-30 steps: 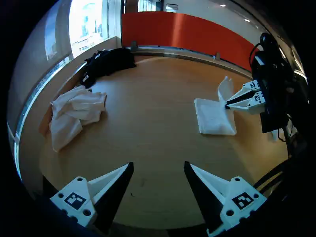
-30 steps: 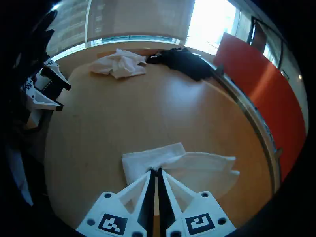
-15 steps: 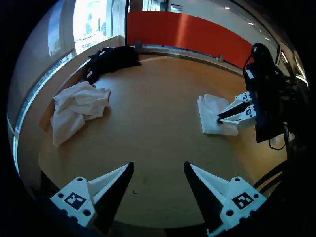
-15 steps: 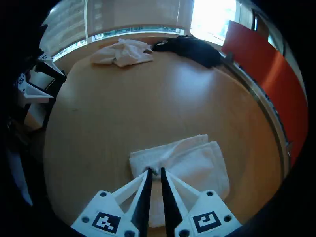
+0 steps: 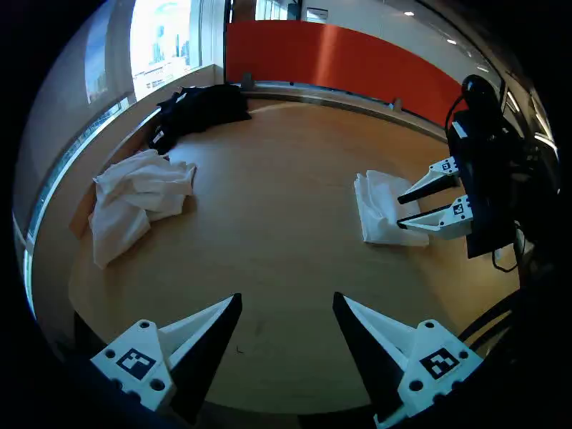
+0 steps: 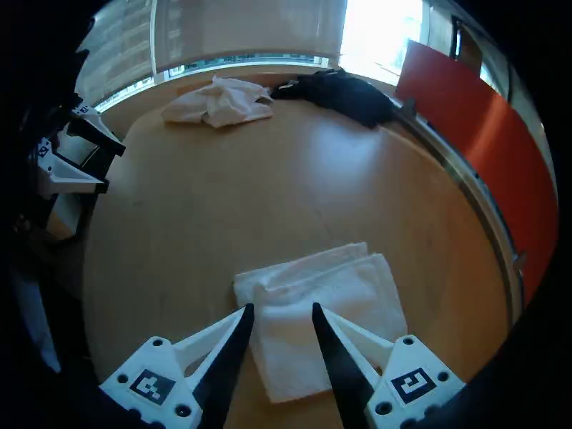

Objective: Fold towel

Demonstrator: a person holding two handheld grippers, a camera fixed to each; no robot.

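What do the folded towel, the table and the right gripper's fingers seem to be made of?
Folded towel: white terry-like cloth, probably cotton; matte, nubbly, with soft rounded folds.
Table: wood or wood-look laminate; smooth, slight sheen, with window glare on it.
Right gripper's fingers: seemingly rigid white plastic, matte, with dark inner faces; sharp moulded edges.

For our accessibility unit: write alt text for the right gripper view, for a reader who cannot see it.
The open right gripper hovers over a folded white towel on a wooden table. Farther off lie a crumpled white cloth and a black cloth.
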